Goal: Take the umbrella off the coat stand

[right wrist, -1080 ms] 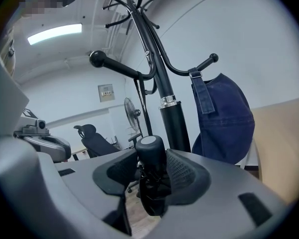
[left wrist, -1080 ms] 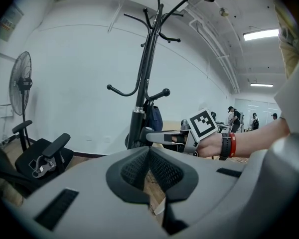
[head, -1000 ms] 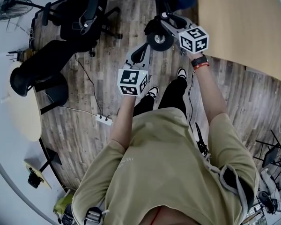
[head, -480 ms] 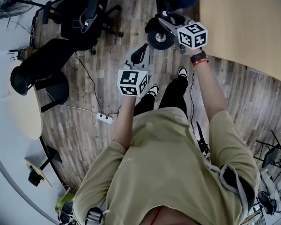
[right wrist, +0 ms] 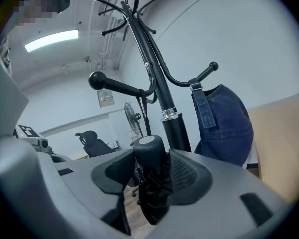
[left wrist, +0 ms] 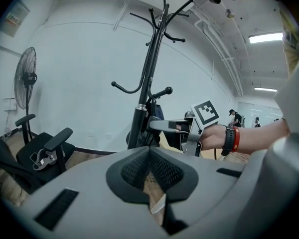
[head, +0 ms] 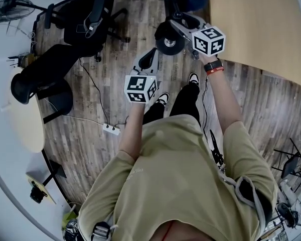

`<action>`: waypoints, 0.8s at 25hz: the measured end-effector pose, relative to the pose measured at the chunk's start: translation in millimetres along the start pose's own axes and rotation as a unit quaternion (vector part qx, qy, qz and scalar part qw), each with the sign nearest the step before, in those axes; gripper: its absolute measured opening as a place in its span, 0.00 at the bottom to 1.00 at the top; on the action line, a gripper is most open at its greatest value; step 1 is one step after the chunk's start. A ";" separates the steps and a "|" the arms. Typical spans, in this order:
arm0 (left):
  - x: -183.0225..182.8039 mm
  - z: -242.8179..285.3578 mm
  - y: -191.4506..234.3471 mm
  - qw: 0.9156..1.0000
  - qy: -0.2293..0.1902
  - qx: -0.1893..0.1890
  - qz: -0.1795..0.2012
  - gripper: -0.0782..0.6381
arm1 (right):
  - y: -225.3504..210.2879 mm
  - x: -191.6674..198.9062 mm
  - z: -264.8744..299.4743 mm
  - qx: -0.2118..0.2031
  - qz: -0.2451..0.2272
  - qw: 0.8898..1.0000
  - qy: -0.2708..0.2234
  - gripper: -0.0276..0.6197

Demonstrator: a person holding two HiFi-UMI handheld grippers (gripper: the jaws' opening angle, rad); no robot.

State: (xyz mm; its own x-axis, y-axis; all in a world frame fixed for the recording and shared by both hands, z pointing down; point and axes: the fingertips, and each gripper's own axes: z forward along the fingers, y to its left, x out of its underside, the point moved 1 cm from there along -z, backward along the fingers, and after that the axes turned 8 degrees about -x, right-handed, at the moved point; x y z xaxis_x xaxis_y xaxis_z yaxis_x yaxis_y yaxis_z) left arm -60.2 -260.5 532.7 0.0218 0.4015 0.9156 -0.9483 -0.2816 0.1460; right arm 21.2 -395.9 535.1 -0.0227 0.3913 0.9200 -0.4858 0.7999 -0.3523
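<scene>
The left gripper [left wrist: 149, 151] has its fingers pressed together on nothing. The right gripper [right wrist: 152, 156] has just been opening its fingers. They stand wide, loose around the handle of the one umbrella [right wrist: 148, 146], which is just beside the pole of the one coat stand [right wrist: 172, 118]. One blue denim bag [right wrist: 224, 128] hangs there. Farther off are two black chairs [head: 88, 19] and one fan [head: 10, 6].

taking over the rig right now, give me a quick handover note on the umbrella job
Left tongs: shut, empty, held back from the coat stand.
Right tongs: open, jaws have just been opening; the handle of the umbrella stands between the pads, apparently unclamped.
The umbrella hangs by its strap from a lower hook; a blue denim cap hangs on another hook.
Done: right tongs set round the handle.
Left to do: close, lift the strap off the hook, draw the umbrella clear.
</scene>
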 end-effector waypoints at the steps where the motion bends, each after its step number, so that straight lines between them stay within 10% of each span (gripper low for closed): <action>1: -1.8 -0.7 -2.0 1.000 -0.002 0.002 0.000 0.14 | 2.5 -1.1 -2.7 0.003 -0.003 1.000 0.004 0.39; 20: -46.9 -25.0 -0.6 0.999 -0.044 0.013 -0.026 0.14 | 72.7 -41.9 -56.4 0.006 0.020 1.000 -0.020 0.39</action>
State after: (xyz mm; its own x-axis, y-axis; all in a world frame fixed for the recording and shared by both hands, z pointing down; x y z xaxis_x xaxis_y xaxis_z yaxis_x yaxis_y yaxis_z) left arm -68.6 -257.3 480.3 0.0995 0.3391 0.9355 -0.9368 -0.2850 0.2030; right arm 36.0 -328.5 461.2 -0.0769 0.4038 0.9116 -0.4937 0.7789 -0.3867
